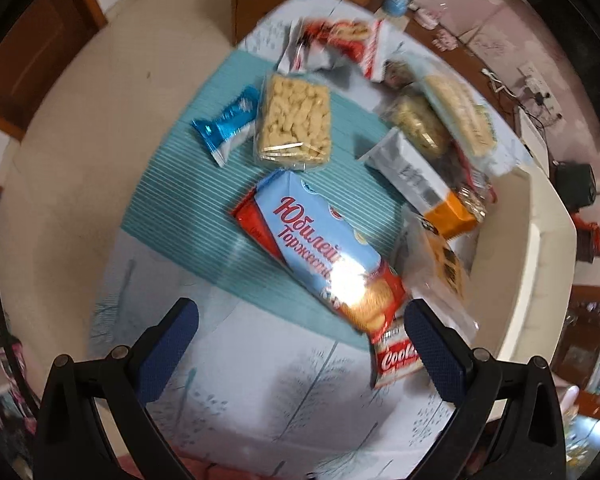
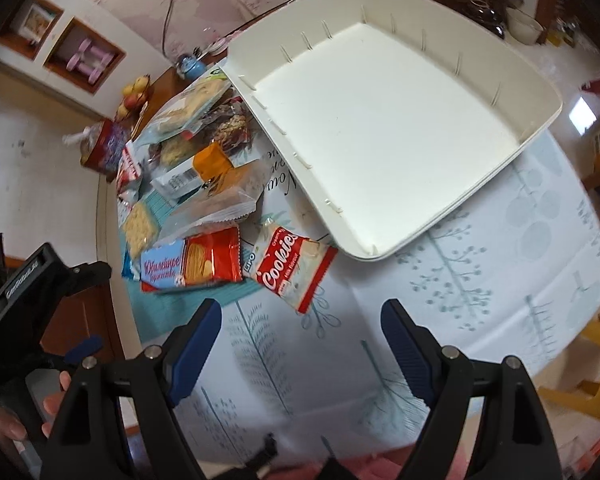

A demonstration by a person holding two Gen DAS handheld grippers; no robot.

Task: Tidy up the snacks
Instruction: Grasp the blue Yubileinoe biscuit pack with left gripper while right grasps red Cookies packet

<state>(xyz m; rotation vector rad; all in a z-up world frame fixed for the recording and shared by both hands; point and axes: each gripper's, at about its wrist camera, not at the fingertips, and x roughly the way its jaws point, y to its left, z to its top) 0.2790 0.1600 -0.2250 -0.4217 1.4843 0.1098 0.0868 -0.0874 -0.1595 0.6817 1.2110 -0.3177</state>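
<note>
The white tray (image 2: 384,120) sits empty beside the heap of snacks. The blue biscuit pack (image 1: 320,248) lies on the mat, its long axis slanting toward the left gripper (image 1: 300,344), nearest it. Both the left and the right gripper (image 2: 300,344) gape, holding nothing.

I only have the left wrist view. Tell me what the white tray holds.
Observer: The white tray holds nothing; its floor is bare.
Operator: Report the right claw.
Observer: The right claw is open, holding nothing, above the tablecloth.
Operator: Name the packet nearest it.
Observer: The red-and-white Cookies packet, lying flat beside the tray's near corner.
</note>
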